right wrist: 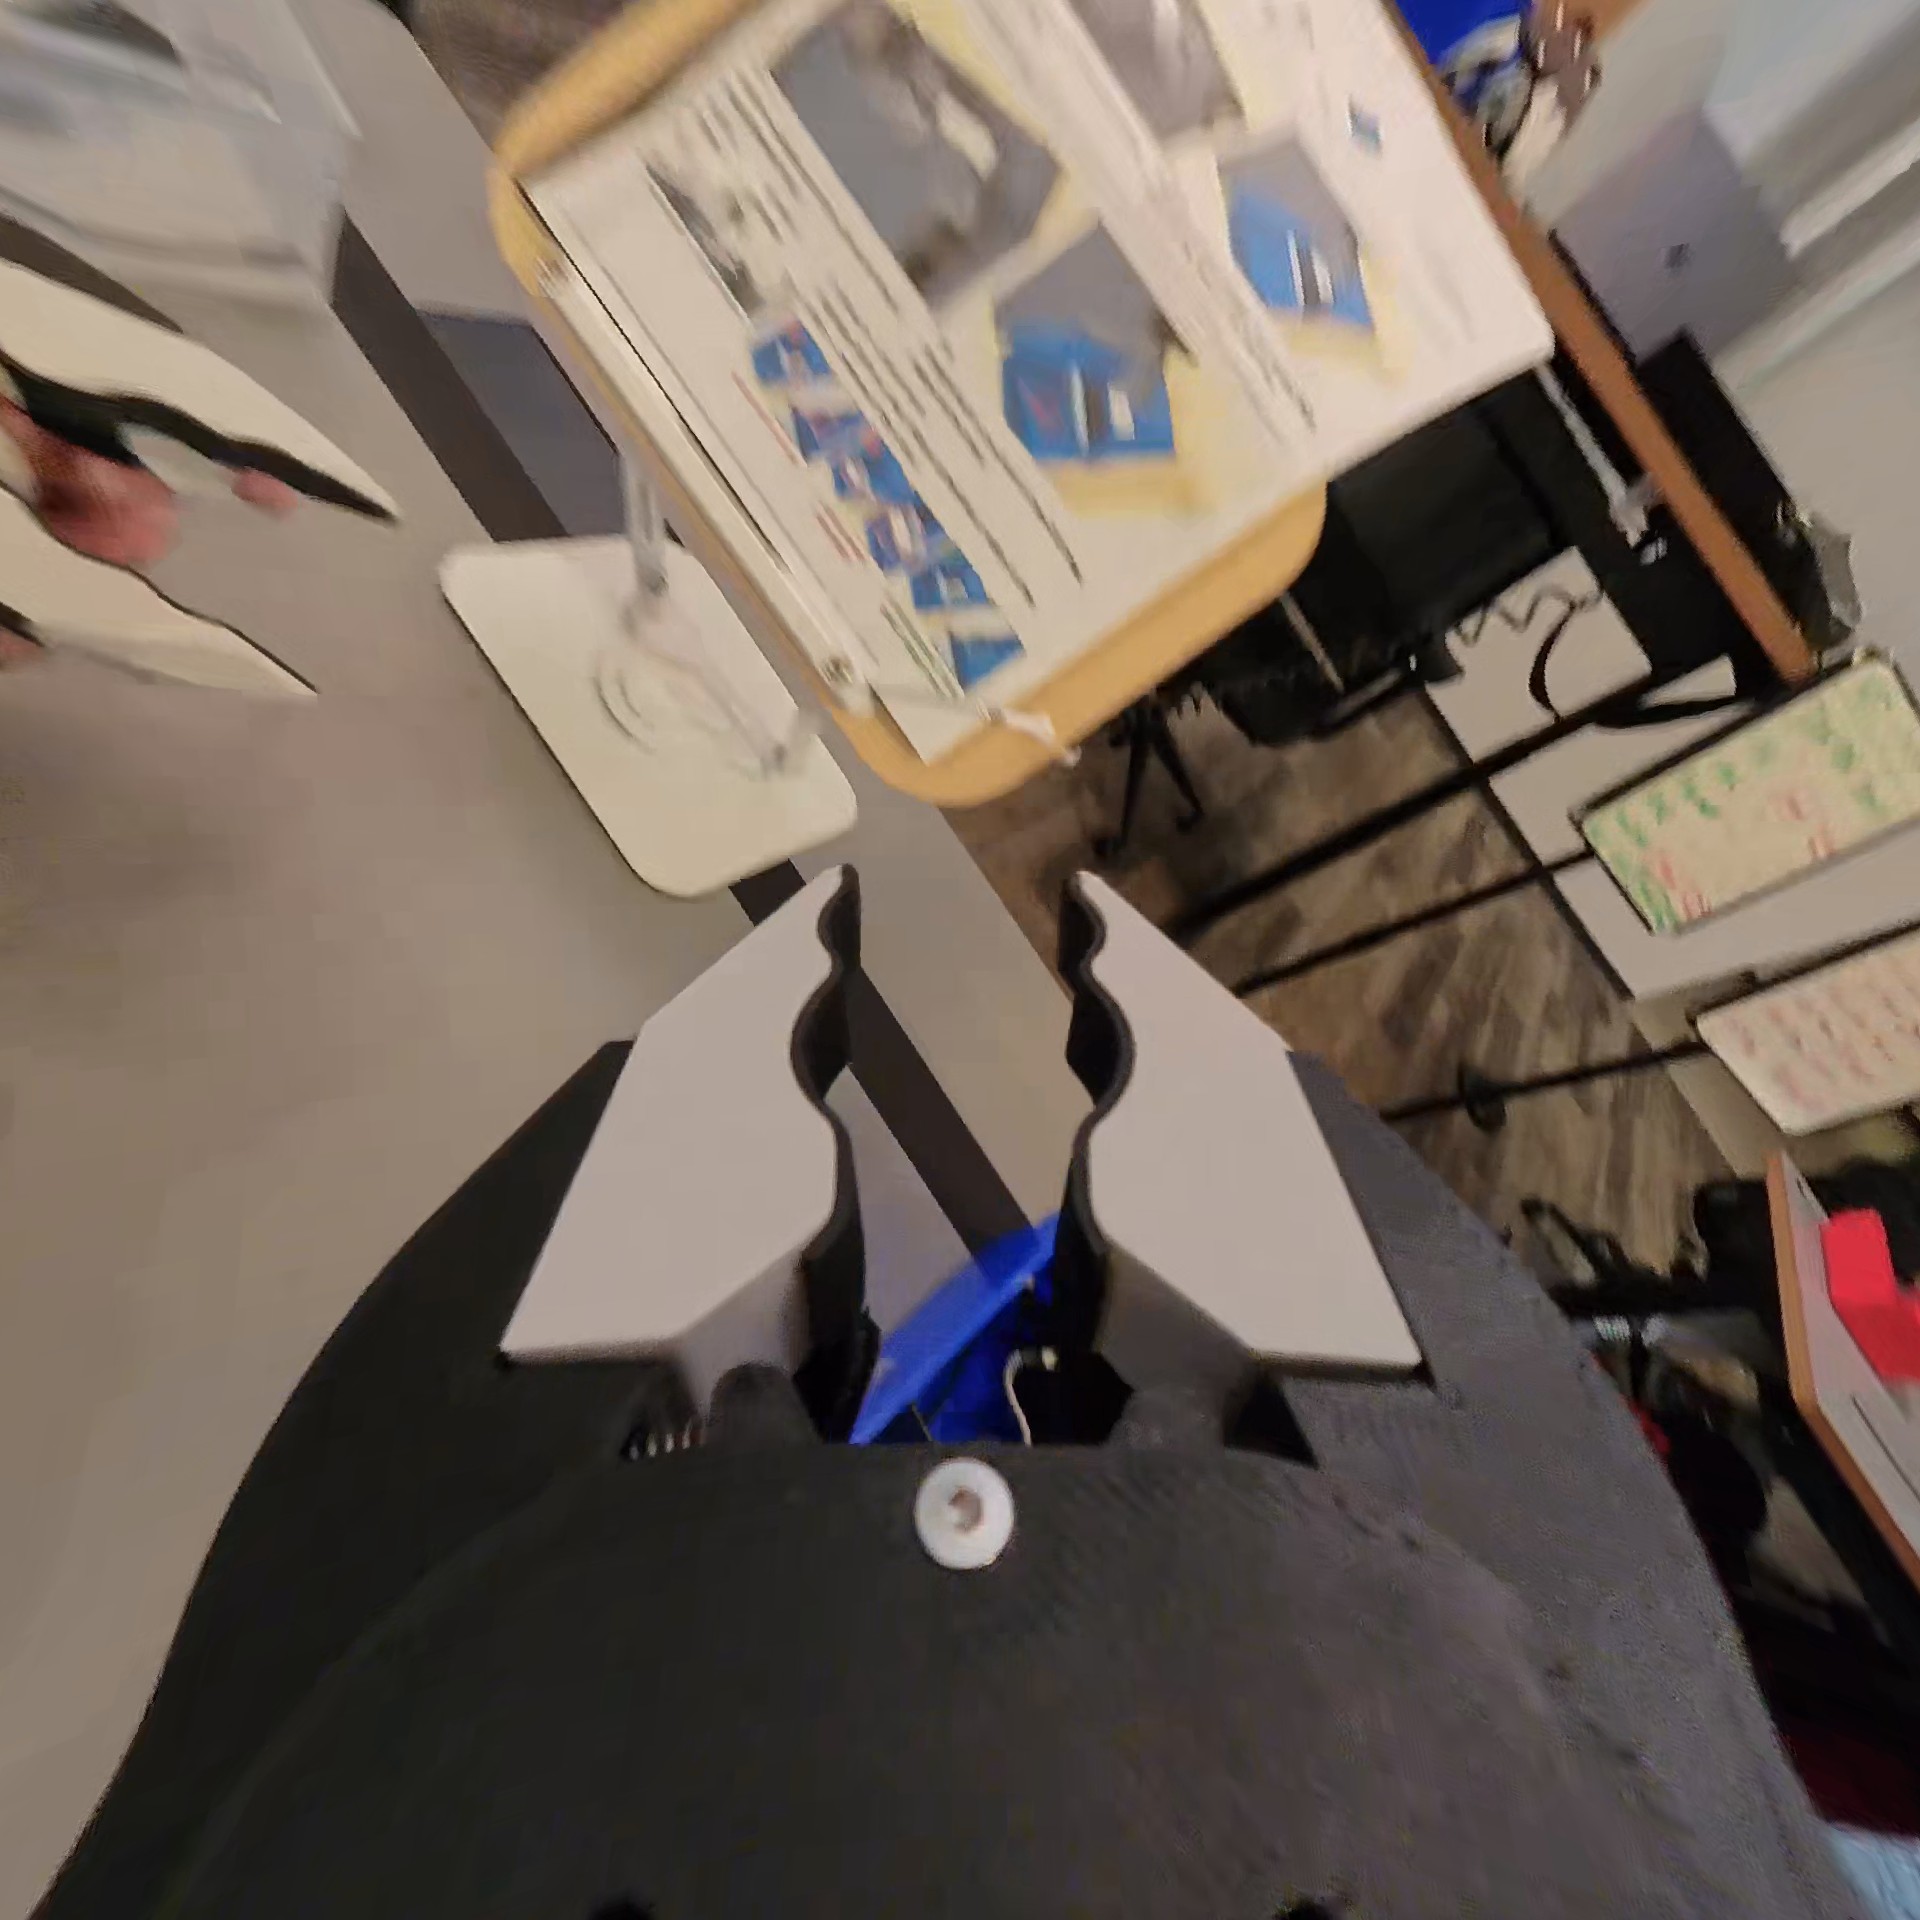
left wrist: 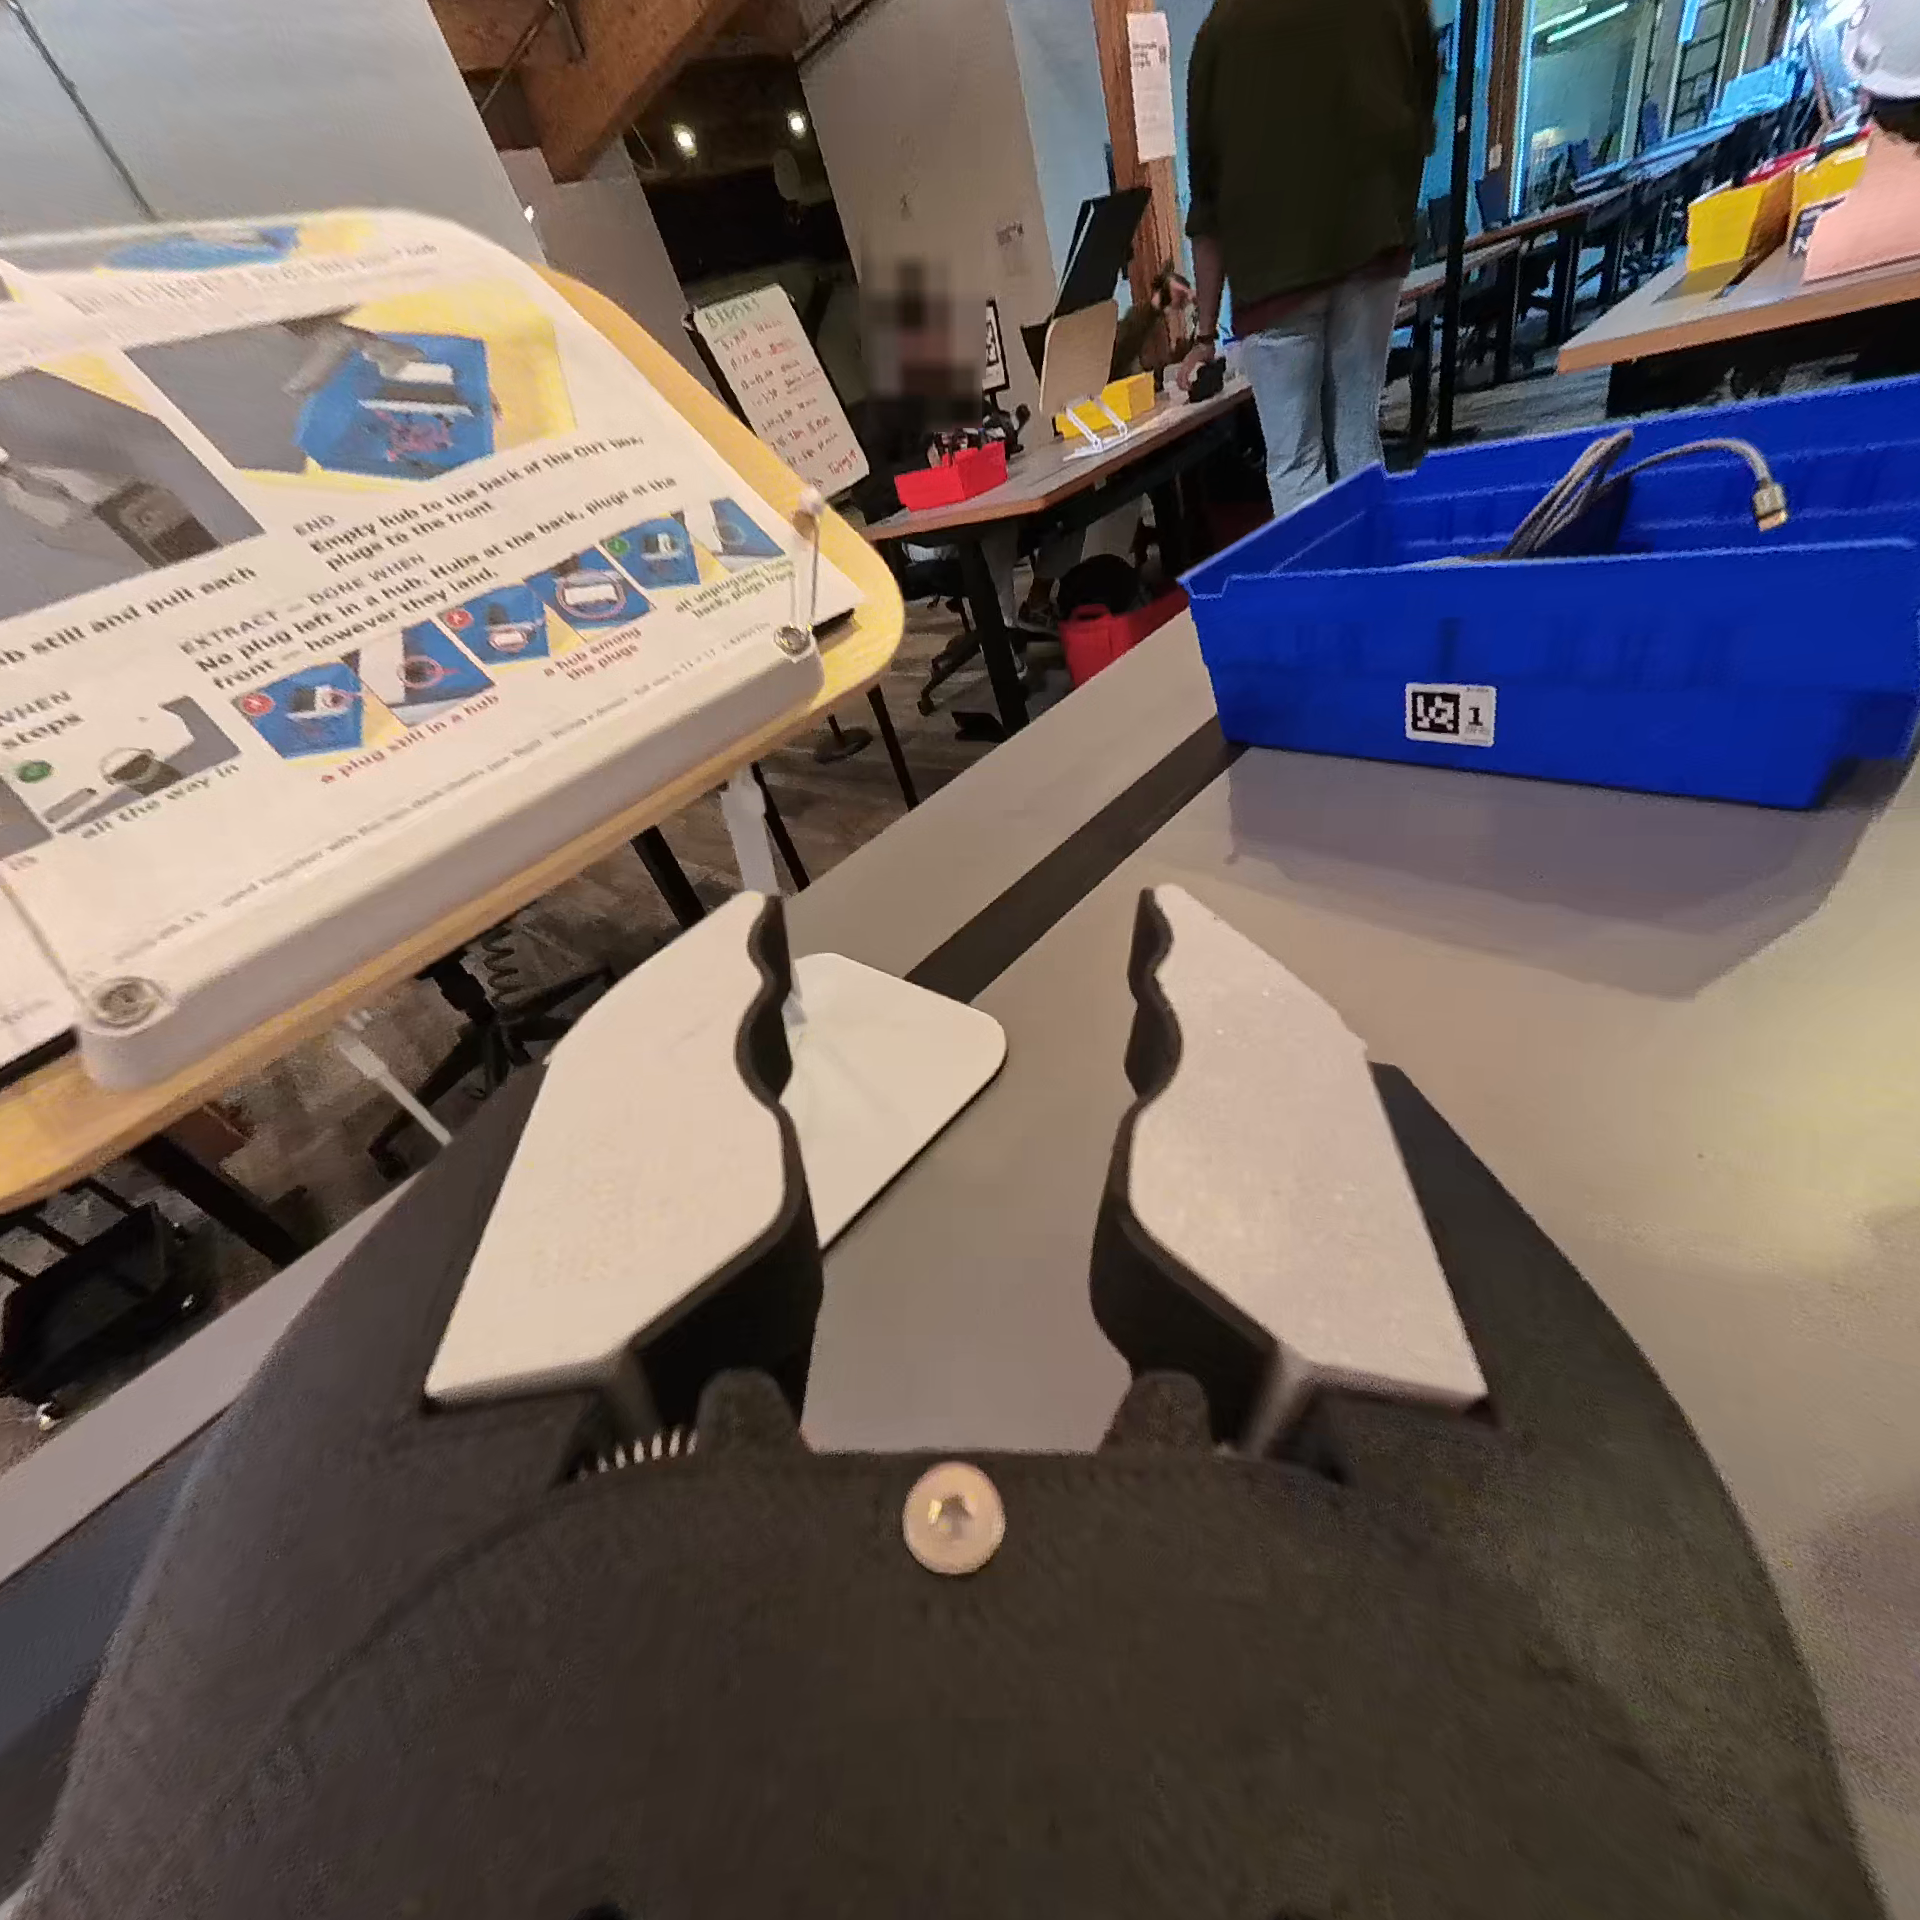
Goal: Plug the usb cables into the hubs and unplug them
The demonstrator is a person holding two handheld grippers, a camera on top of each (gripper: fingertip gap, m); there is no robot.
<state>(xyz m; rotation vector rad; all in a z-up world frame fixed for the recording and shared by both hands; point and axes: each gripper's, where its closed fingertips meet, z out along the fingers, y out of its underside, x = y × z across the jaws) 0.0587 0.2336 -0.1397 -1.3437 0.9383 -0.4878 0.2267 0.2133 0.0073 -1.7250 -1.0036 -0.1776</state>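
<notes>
My left gripper (left wrist: 956,914) is open and empty, held over the grey table (left wrist: 1455,1039). To its far right stands a blue bin (left wrist: 1558,665). A braided grey usb cable (left wrist: 1662,468) with a gold-coloured plug arches out of the bin. No hub shows. My right gripper (right wrist: 961,888) is open and empty, tilted over the table's edge. A blue bin part (right wrist: 966,1320) shows low between its fingers. The left gripper (right wrist: 156,468) shows blurred at the left edge of the right wrist view.
An instruction sheet on a white stand (left wrist: 395,582) rises at the left, its flat base (left wrist: 894,1081) on the table; it also shows in the right wrist view (right wrist: 935,364). A person (left wrist: 1309,229) stands by tables farther back. Floor lies beyond the table edge (right wrist: 1351,935). The grippers' ends are close to 25 cm from one another.
</notes>
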